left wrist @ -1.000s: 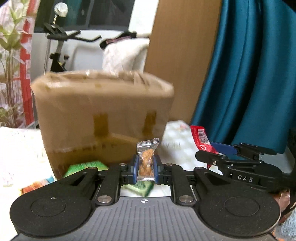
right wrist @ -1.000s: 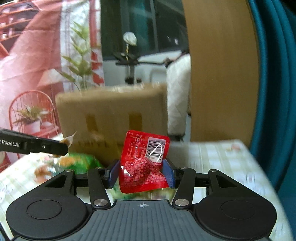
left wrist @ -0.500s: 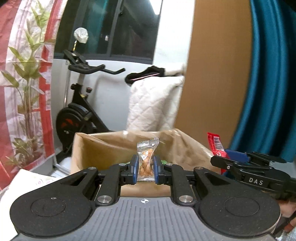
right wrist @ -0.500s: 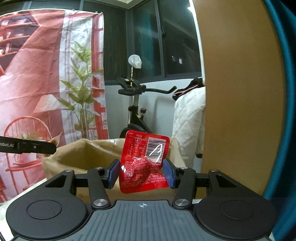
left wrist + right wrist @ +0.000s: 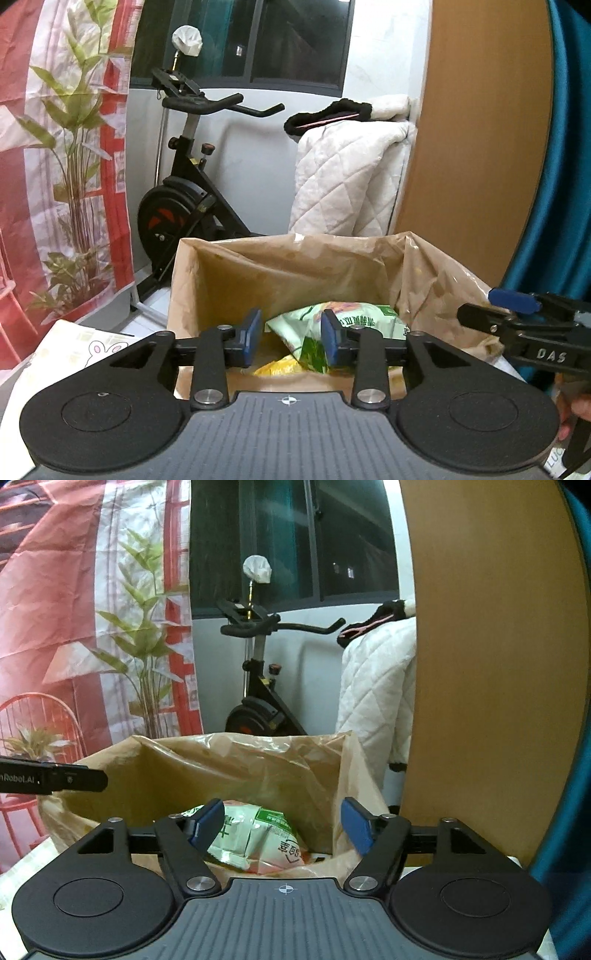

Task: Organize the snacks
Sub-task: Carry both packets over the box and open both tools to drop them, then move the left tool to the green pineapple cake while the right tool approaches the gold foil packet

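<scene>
A brown cardboard box lined with a plastic bag (image 5: pixel 280 266) stands open in front of me; it also shows in the right wrist view (image 5: pixel 236 764). Inside lie a green and white snack bag (image 5: pixel 343 325), seen too in the right wrist view (image 5: pixel 255 834), and a yellow packet (image 5: pixel 277 367). My left gripper (image 5: pixel 291 341) is open and empty above the box's near edge. My right gripper (image 5: pixel 282 829) is open and empty above the box too. The right gripper also shows at the right edge of the left wrist view (image 5: pixel 517 317). The small packets I held are out of sight.
The box stands on a table with a patterned white cloth (image 5: pixel 74 343). Behind are an exercise bike (image 5: pixel 184 206), a quilted white blanket (image 5: pixel 347 177), a wooden panel (image 5: pixel 480 147) and a teal curtain (image 5: pixel 565 184). A red plant-print hanging (image 5: pixel 55 147) is at left.
Both grippers rose over the box and opened. The clear snack packet left my left gripper and the red packet left my right gripper.
</scene>
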`<move>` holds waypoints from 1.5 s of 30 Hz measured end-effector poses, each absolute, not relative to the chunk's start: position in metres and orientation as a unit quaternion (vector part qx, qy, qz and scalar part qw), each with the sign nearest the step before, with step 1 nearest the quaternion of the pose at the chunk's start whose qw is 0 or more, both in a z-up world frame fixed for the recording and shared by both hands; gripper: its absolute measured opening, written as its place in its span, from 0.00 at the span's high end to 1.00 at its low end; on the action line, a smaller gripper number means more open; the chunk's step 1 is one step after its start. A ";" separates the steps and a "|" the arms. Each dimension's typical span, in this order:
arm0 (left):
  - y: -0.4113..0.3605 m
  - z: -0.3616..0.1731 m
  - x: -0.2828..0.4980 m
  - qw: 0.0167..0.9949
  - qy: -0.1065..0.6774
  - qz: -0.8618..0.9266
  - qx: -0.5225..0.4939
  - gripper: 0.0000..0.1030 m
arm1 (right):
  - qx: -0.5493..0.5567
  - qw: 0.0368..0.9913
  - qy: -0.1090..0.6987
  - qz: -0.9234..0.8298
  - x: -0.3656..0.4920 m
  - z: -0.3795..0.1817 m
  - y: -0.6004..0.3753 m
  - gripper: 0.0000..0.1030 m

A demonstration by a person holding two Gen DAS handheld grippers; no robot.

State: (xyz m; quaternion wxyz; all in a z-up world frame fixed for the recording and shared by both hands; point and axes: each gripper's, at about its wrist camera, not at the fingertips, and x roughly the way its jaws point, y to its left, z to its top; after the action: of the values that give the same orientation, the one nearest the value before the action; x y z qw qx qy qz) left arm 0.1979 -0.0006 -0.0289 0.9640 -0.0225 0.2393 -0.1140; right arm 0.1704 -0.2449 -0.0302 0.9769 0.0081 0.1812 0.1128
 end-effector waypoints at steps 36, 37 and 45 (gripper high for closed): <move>-0.088 -0.128 0.117 0.903 0.375 -0.193 -0.082 0.60 | -0.061 0.932 0.324 0.153 0.092 -0.153 -0.314 0.36; -0.088 -0.134 0.119 0.901 0.382 -0.189 -0.086 0.61 | -0.076 0.927 0.331 0.161 0.097 -0.156 -0.309 0.35; -0.085 -0.167 0.148 0.884 0.422 -0.165 -0.113 0.61 | -0.167 0.895 0.364 0.194 0.118 -0.194 -0.273 0.27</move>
State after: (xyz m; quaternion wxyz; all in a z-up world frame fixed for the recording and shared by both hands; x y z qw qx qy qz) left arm 0.1483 -0.0849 -0.1665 0.8842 -0.1126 0.4223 -0.1650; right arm 0.1183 -0.2733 -0.1942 0.8954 -0.1669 0.3643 0.1943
